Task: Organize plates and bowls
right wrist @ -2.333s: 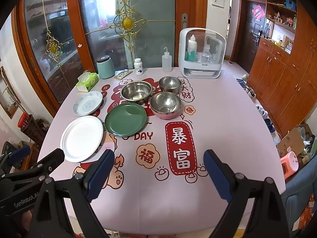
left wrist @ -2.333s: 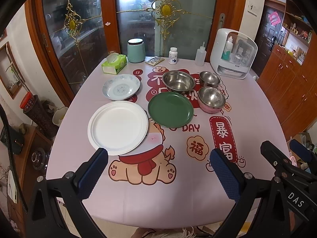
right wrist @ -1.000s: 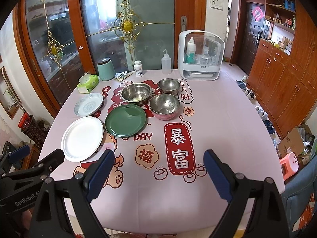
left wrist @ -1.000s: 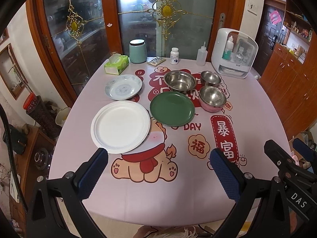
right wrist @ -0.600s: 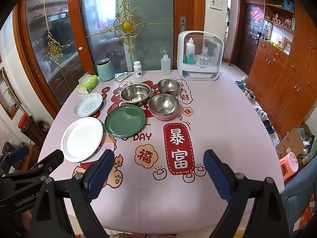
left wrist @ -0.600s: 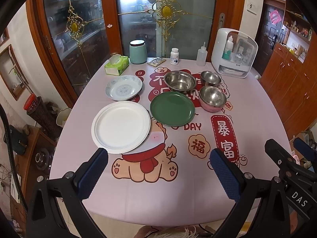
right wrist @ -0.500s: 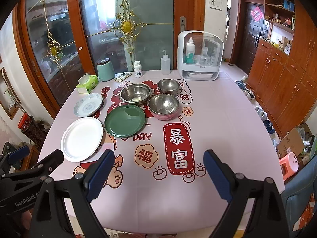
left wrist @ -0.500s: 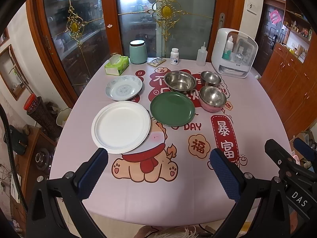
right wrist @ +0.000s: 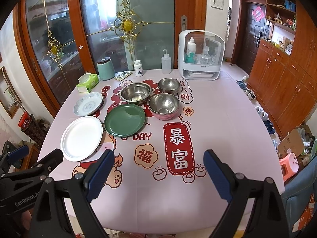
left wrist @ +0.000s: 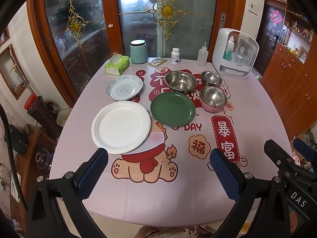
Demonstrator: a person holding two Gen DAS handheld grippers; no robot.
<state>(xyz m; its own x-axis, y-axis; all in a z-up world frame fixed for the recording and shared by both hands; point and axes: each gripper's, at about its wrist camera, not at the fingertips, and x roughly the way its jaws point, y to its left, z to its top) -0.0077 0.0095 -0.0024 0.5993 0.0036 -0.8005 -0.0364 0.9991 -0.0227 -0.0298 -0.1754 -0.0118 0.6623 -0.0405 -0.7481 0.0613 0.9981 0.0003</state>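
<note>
On the pink table lie a white plate (left wrist: 120, 126) (right wrist: 82, 138), a green plate (left wrist: 172, 108) (right wrist: 125, 120) and a blue-patterned plate (left wrist: 124, 87) (right wrist: 88, 103). Behind them stand a large steel bowl (left wrist: 180, 81) (right wrist: 136, 93), a small steel bowl (left wrist: 212, 78) (right wrist: 168, 86) and a pink-sided steel bowl (left wrist: 213, 98) (right wrist: 164, 106). My left gripper (left wrist: 158, 158) and right gripper (right wrist: 158, 158) are both open and empty, held above the table's near edge, well short of the dishes. Each gripper shows at the other view's side edge.
Along the table's far edge stand a green tissue box (left wrist: 117, 64), a teal canister (left wrist: 139, 51), a pill bottle (left wrist: 175, 56), a squeeze bottle (left wrist: 202, 54) and a white storage box (left wrist: 234, 53). Glass doors rise behind. Wooden cabinets line the right wall.
Both grippers have drifted back a little from the table, so the dishes sit slightly farther away. Both stay open. No dish has moved.
</note>
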